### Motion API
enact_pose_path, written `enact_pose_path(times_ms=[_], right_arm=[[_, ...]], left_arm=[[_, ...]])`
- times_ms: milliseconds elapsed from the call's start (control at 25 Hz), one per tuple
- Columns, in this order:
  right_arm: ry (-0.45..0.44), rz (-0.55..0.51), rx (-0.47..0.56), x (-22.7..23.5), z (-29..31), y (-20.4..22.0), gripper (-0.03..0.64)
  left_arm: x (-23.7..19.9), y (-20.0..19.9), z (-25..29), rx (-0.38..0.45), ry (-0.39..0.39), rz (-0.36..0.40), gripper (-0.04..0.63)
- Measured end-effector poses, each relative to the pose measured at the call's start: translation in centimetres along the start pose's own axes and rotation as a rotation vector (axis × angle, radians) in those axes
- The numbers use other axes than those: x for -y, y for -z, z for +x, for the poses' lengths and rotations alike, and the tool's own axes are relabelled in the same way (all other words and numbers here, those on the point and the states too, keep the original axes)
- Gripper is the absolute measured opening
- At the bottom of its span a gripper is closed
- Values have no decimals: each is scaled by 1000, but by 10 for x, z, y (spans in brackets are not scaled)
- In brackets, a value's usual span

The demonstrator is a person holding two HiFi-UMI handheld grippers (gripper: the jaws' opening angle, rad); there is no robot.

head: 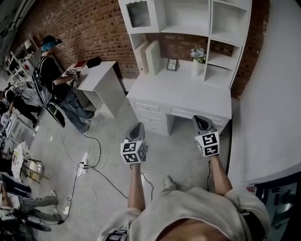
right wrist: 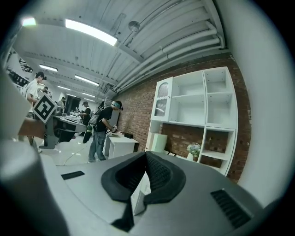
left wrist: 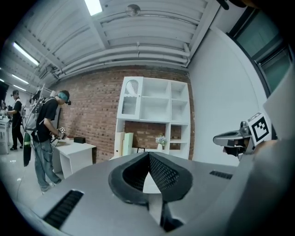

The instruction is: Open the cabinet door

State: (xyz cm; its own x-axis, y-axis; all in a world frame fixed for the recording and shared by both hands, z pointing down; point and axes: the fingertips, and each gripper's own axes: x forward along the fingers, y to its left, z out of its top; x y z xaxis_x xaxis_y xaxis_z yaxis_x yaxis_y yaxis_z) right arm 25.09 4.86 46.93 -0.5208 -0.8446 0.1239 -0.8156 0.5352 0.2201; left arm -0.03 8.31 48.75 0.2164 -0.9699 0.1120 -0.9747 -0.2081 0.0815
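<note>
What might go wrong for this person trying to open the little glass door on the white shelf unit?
Black cables and a white power strip lie on the floor near the person's feet: a trip hazard. The glass-fronted white cabinet door sits high at the unit's top left; reaching up might knock the small dark picture frame. The left tongs and right tongs are both shut and must open first.

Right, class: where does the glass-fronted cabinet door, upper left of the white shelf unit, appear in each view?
Head view: cabinet door, top centre.
Left gripper view: just left of centre, halfway up.
Right gripper view: just right of centre, halfway up.
Shared landmark: flower vase on the desk, below and right of the door.
</note>
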Motion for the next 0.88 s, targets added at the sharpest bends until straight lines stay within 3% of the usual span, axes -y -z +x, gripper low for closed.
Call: enact_pose_path(times_ms=[440, 880], right_arm=[[40, -1, 8, 18, 117, -15, 14], [42, 17, -35, 22, 179, 1, 14]], left_arm=[[-71, -23, 106, 12, 52, 16, 26], [-106, -13, 161, -26, 73, 5, 26]])
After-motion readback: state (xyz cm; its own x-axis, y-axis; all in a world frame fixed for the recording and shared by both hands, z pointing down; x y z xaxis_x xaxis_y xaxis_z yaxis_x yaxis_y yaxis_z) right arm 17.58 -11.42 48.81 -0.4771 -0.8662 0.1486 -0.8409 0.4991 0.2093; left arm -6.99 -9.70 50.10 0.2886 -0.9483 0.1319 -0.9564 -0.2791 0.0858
